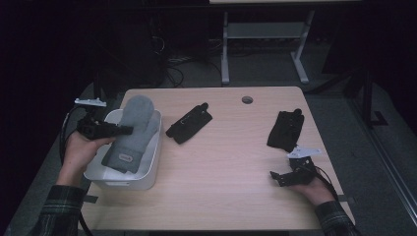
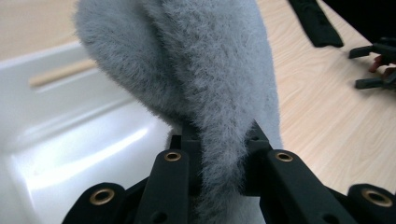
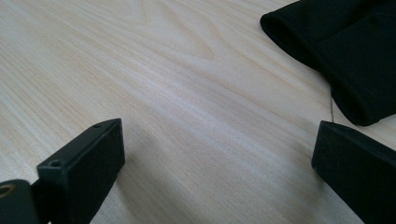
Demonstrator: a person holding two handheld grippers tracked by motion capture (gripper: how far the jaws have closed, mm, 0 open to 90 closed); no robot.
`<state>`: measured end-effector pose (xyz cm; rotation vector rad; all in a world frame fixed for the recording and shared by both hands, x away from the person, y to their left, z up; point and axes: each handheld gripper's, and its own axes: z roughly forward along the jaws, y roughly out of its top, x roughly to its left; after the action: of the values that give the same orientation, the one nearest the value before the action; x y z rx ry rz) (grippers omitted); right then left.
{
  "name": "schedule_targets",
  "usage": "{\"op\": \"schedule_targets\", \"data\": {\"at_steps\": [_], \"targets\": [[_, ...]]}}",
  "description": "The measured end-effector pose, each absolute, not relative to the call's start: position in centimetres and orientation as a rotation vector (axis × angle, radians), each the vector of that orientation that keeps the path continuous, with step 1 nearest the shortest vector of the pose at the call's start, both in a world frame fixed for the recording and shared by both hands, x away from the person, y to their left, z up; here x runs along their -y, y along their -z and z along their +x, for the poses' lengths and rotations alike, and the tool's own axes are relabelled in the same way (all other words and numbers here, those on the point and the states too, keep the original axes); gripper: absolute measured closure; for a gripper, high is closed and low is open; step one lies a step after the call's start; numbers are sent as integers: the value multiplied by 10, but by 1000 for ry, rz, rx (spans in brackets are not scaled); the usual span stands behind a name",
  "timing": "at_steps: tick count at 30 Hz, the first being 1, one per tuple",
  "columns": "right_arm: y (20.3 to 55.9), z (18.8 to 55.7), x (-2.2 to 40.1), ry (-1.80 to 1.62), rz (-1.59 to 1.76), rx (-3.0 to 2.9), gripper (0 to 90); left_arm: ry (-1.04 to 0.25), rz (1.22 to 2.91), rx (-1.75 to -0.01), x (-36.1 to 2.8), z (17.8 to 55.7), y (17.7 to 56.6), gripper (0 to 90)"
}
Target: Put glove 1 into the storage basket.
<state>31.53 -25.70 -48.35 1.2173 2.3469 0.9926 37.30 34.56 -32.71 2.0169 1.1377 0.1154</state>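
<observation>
A fluffy grey mitten [image 1: 132, 129] hangs over the white bin [image 1: 150, 173] at the table's left, its cuff end low in the bin. My left gripper [image 1: 127, 130] is shut on the grey mitten [image 2: 210, 84], the fur squeezed between the black jaws, with the white bin [image 2: 70, 140] below. My right gripper [image 1: 274, 178] rests at the table's front right, open and with nothing between its jaws [image 3: 217, 158]. A black glove [image 1: 285, 130] lies just beyond it; its cuff [image 3: 345, 51] shows in the right gripper view. Another black glove [image 1: 189, 124] lies mid-table.
The wooden table [image 1: 221, 162] has a round cable hole [image 1: 247, 100] near its far edge. A white desk frame [image 1: 265, 34] stands on the floor behind. In the left gripper view, the black glove [image 2: 315, 23] and my right gripper [image 2: 378, 65] appear far off.
</observation>
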Motion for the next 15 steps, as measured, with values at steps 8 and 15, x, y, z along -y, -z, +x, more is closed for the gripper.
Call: {"op": "schedule_targets", "data": {"at_steps": [8, 15], "targets": [[484, 315, 257, -993, 1214, -2347, 23, -50, 2063, -1207, -351, 387, 369, 761], [484, 315, 257, -993, 1211, -2348, 23, -43, 2138, -1263, -351, 397, 396, 754]]}}
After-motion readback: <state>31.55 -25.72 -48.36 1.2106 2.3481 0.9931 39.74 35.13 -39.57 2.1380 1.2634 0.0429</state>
